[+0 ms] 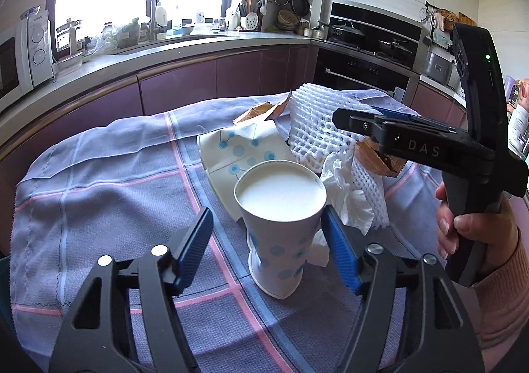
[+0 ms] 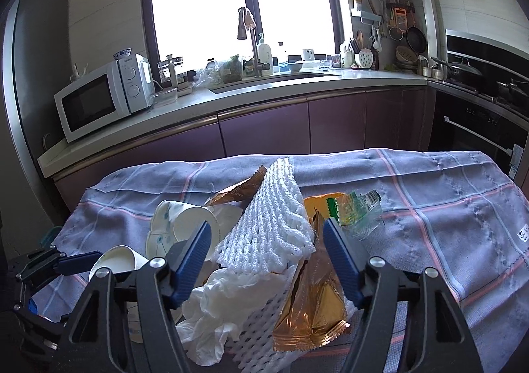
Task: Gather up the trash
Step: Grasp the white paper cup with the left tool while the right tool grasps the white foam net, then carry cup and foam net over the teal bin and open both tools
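Note:
A pile of trash lies on a checked cloth [image 1: 109, 187]. In the left wrist view a white paper cup with blue dots [image 1: 281, 224] stands between the fingers of my open left gripper [image 1: 267, 237], which do not clamp it. Behind it lie a flattened cup [image 1: 241, 148], white foam netting [image 1: 317, 128], a crumpled tissue [image 1: 344, 187] and a brown wrapper [image 1: 373, 158]. My right gripper [image 2: 267, 254] is open above the foam netting [image 2: 271, 224], tissue [image 2: 224, 303] and gold wrapper [image 2: 314, 307]. It also shows in the left wrist view [image 1: 350, 118].
A yellow and clear plastic wrapper [image 2: 350, 211] lies right of the netting. Paper cups [image 2: 178, 224] lie left. Beyond the table run a purple kitchen counter [image 2: 264, 88] with a microwave [image 2: 99, 98], a sink and a stove [image 1: 370, 39].

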A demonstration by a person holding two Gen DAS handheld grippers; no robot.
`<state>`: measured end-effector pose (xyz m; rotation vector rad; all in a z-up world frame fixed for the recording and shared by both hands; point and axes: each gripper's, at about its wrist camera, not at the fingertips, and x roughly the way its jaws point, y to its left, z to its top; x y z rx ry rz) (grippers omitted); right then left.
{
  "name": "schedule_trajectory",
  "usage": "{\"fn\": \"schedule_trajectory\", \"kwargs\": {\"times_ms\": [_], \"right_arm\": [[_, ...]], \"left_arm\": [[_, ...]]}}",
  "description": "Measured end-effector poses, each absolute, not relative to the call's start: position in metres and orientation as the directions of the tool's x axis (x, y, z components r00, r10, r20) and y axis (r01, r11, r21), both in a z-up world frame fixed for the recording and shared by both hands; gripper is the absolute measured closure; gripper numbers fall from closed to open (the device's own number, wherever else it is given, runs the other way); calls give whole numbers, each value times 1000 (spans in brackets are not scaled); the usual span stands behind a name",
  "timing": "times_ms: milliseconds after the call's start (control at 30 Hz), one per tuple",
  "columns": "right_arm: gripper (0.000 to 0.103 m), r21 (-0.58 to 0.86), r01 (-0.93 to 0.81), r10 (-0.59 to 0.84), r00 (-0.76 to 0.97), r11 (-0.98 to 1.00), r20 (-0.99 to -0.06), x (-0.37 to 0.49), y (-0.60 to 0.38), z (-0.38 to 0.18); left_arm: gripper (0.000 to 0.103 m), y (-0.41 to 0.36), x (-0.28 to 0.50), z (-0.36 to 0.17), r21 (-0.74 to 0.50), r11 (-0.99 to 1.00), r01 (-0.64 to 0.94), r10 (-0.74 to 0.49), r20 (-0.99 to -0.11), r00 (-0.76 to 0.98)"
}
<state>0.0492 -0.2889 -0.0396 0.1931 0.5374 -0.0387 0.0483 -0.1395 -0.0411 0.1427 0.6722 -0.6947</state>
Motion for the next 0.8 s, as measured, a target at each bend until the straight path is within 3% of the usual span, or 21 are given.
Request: {"fn": "schedule_trajectory", "kwargs": {"times_ms": [67, 133, 267, 600, 800], "right_arm": [[57, 184, 89, 20, 856, 979, -517, 50, -292, -41], [76, 207, 78, 41, 857, 975, -514, 49, -295, -42], [93, 245, 67, 65, 867, 967, -493, 45, -299, -39], [93, 296, 0, 116, 919, 955, -376, 24, -293, 3], [93, 267, -178, 256, 920, 947, -297, 16, -240, 37]], "left_arm": [[57, -138, 52, -45, -115, 758, 642, -557, -626, 546], [57, -136, 54, -47, -122, 755, 644, -562, -625, 541], [57, -129, 49, -43, -134, 757, 640, -572, -609, 550], [57, -72, 29, -11, -154, 773, 615, -590, -530, 609], [57, -2, 21, 11, -141, 841, 523, -518, -492, 700]]}}
